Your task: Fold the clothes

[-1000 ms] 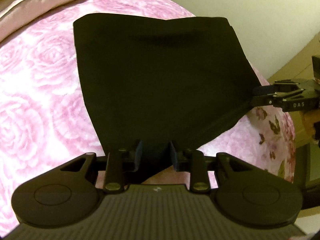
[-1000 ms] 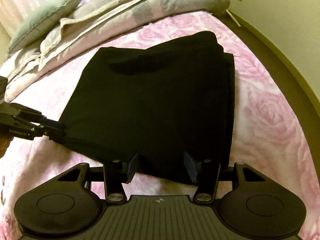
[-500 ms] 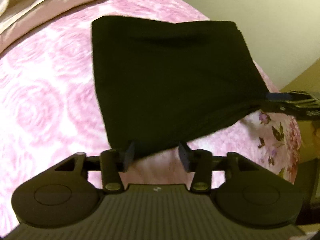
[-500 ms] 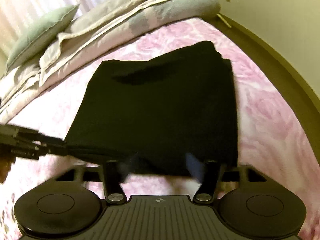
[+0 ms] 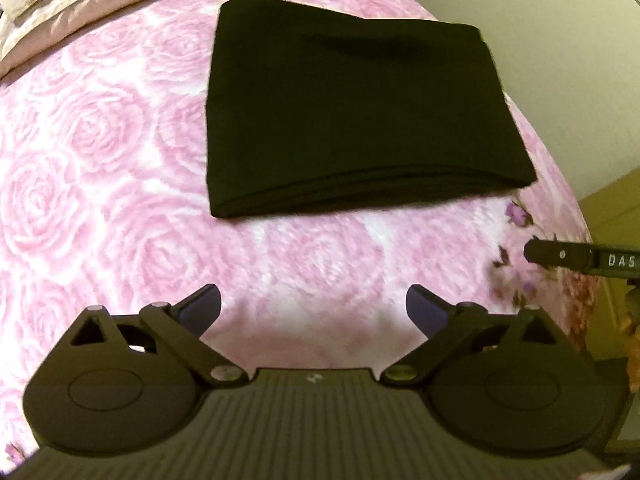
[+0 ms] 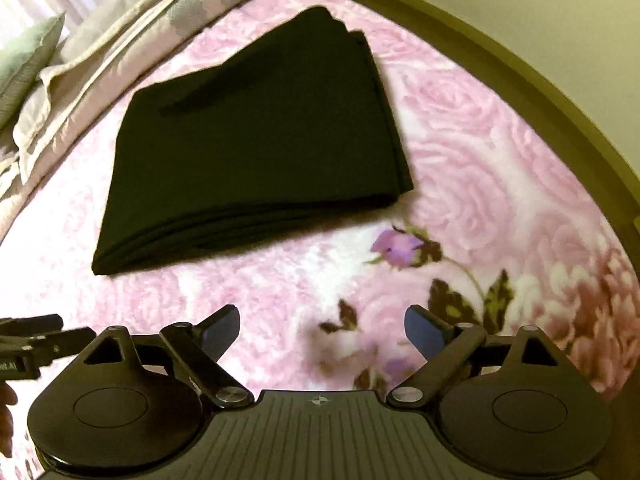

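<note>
Since a second ago both tongs have let go of the black folded garment (image 5: 360, 116) and drawn back from its near edge. The left tongs (image 5: 313, 308) are opening, nothing between them, only the pink rose bedspread (image 5: 100, 140) below. The right tongs (image 6: 321, 328) are likewise opening and hold nothing. Beyond them the garment lies flat on the bed, layered edges toward the tongs, apart from both. Farther off, a bunched quilt (image 6: 132, 36) and a green pillow (image 6: 24, 56) lie by the wall.
</note>
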